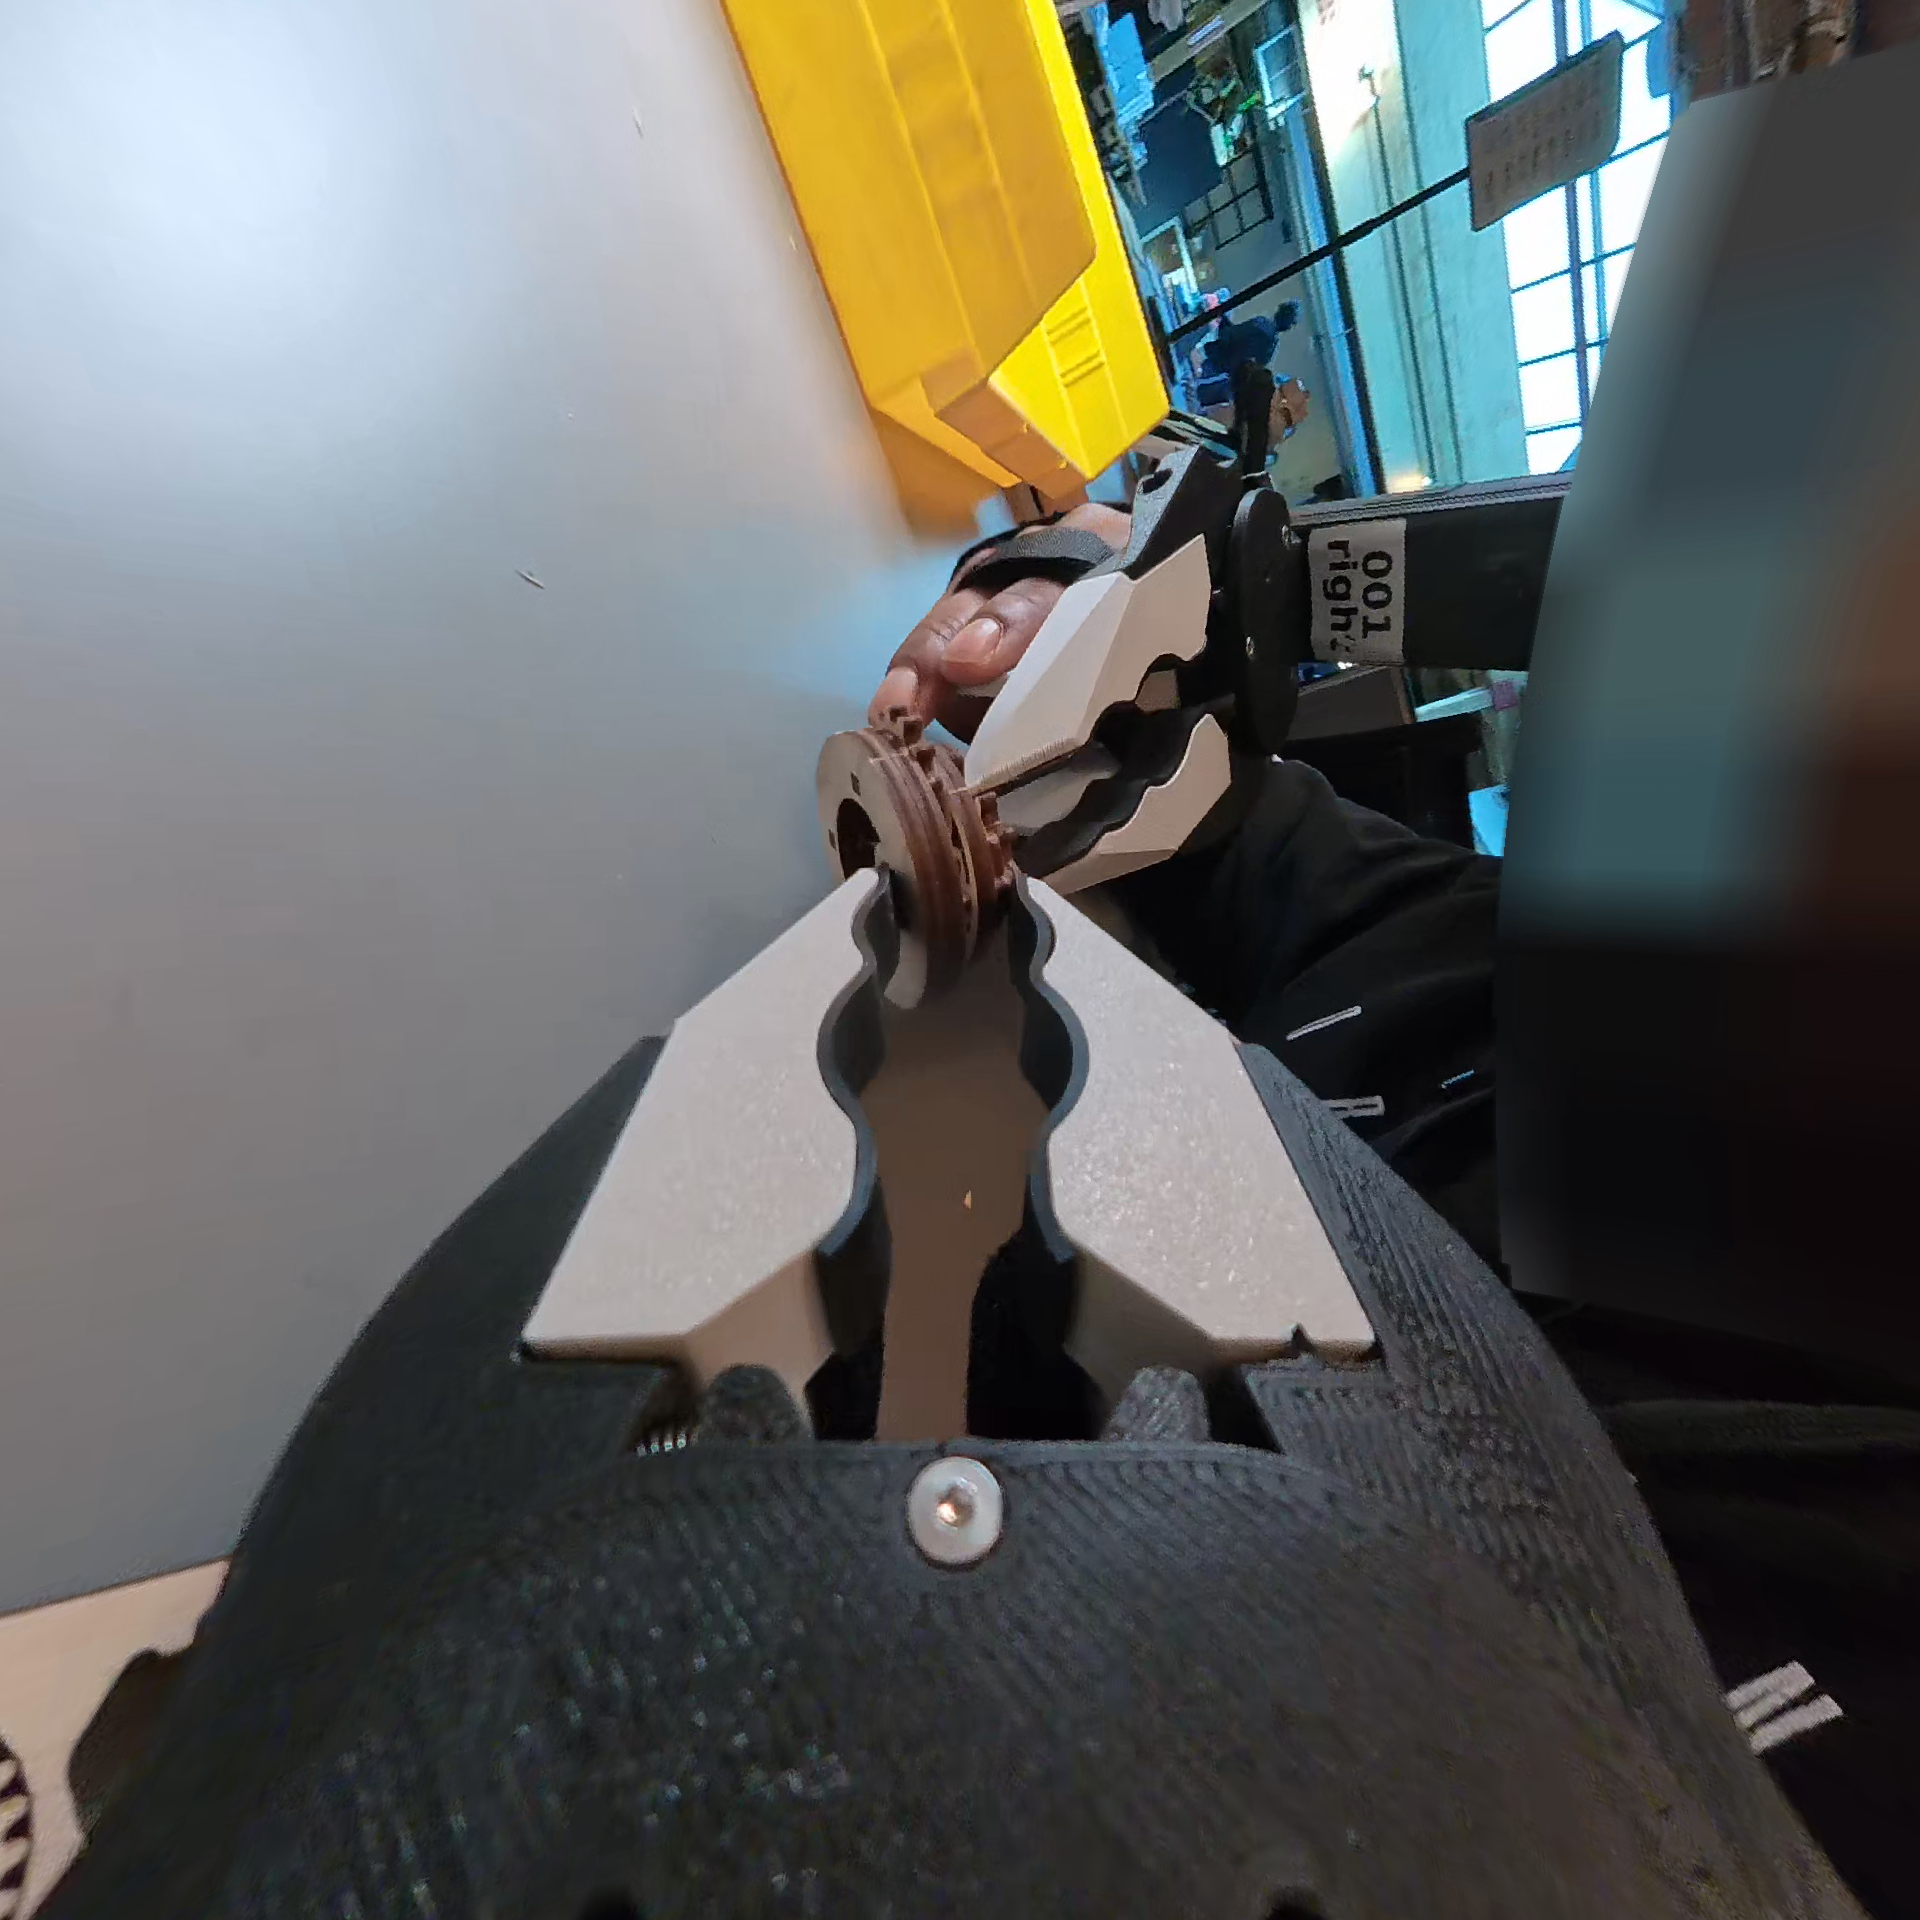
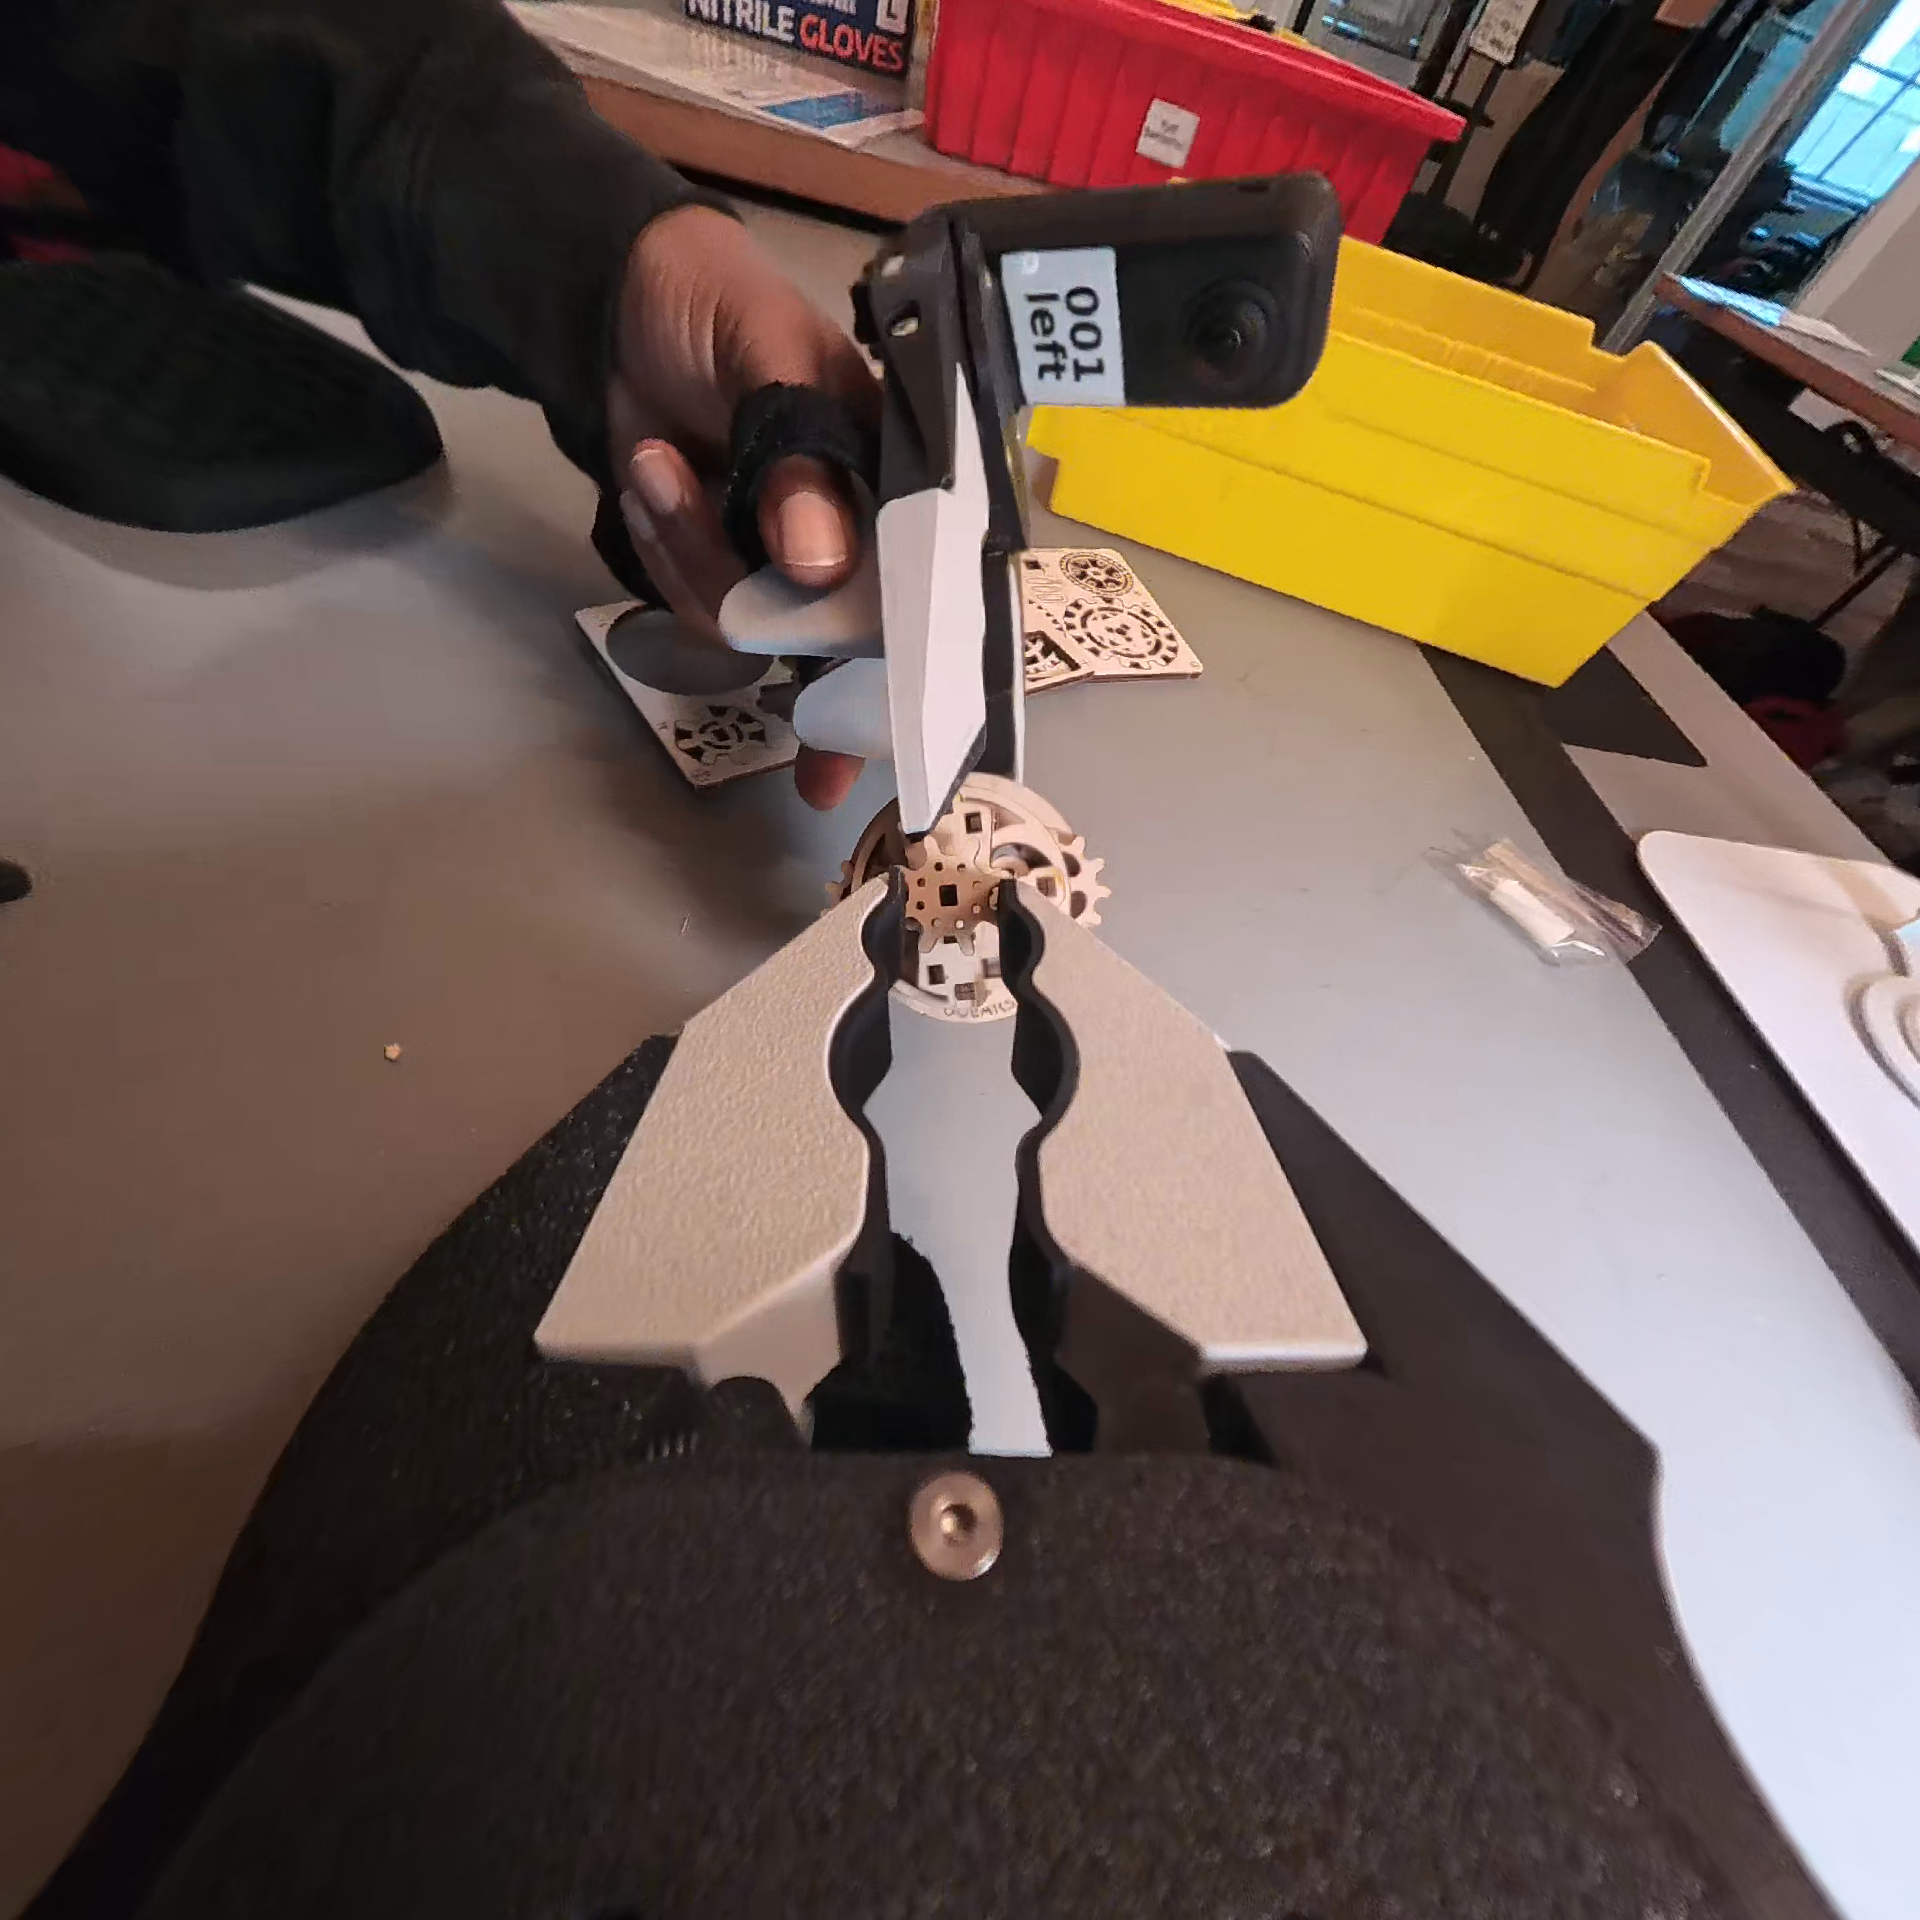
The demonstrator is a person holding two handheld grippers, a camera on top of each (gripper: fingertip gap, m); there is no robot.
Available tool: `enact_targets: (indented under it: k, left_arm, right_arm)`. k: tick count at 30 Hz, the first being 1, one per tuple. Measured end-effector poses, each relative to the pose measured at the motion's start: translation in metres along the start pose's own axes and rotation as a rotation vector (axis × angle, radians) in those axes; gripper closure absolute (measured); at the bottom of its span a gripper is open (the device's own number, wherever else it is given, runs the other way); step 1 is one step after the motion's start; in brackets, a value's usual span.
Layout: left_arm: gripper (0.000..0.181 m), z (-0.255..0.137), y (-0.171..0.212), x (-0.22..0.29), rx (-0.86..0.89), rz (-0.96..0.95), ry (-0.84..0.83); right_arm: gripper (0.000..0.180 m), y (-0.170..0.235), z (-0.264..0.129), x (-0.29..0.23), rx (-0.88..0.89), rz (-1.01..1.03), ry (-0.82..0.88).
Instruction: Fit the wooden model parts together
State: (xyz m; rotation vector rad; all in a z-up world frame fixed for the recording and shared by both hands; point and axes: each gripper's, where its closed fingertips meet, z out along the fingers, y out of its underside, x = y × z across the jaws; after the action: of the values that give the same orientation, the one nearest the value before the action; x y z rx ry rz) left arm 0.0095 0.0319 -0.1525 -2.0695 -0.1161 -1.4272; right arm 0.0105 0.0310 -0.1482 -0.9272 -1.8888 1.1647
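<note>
In the left wrist view my left gripper (image 1: 945, 883) is shut on the rim of a round wooden assembly (image 1: 935, 831), a stack of brown-edged discs and gears held above the grey table (image 1: 364, 623). My right gripper (image 1: 987, 795) meets it from the right. In the right wrist view my right gripper (image 2: 948, 899) is shut on a small pale wooden gear (image 2: 951, 896) and holds it flat against the face of the assembly (image 2: 1055, 857). The left gripper (image 2: 930, 821) comes down from above and pinches the assembly's top edge.
A yellow bin (image 2: 1403, 499) stands on the table behind; it also shows in the left wrist view (image 1: 966, 239). A red bin (image 2: 1174, 94) is farther back. Punched wooden part sheets (image 2: 1117, 623) lie behind the grippers. A small plastic bag (image 2: 1538, 904) and a white board (image 2: 1787, 987) lie right.
</note>
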Motion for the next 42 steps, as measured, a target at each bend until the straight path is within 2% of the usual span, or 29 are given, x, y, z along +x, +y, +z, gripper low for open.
enact_targets:
  k: [5, 9, 13, 20, 25, 34, 42]
  left_arm:
    - [0.161, -0.003, -0.006, 0.001, 0.038, -0.015, 0.003]
    - [0.161, -0.003, -0.005, 0.004, 0.057, -0.049, 0.034]
    - [0.161, -0.002, -0.005, 0.004, 0.047, -0.051, 0.034]
    - [0.161, -0.003, -0.006, 0.007, 0.055, -0.027, 0.032]
    - [0.161, -0.004, 0.001, 0.006, 0.010, 0.010, -0.011]
    - [0.161, -0.005, 0.006, 0.012, 0.014, -0.040, 0.051]
    - [0.161, -0.005, 0.009, 0.008, 0.007, -0.059, 0.024]
  right_arm:
    - [0.164, -0.003, 0.000, 0.008, 0.049, 0.150, 0.014]
    - [0.164, -0.004, 0.000, 0.003, 0.033, 0.027, 0.017]
    - [0.164, -0.005, -0.001, 0.003, 0.051, -0.006, 0.007]
    - [0.164, -0.008, -0.002, 0.004, 0.085, 0.047, 0.020]
    - [0.164, -0.006, 0.000, -0.003, 0.069, -0.065, 0.027]
    - [0.163, -0.011, -0.001, -0.009, 0.129, -0.085, -0.003]
    - [0.163, -0.007, 0.001, -0.012, 0.101, -0.124, -0.003]
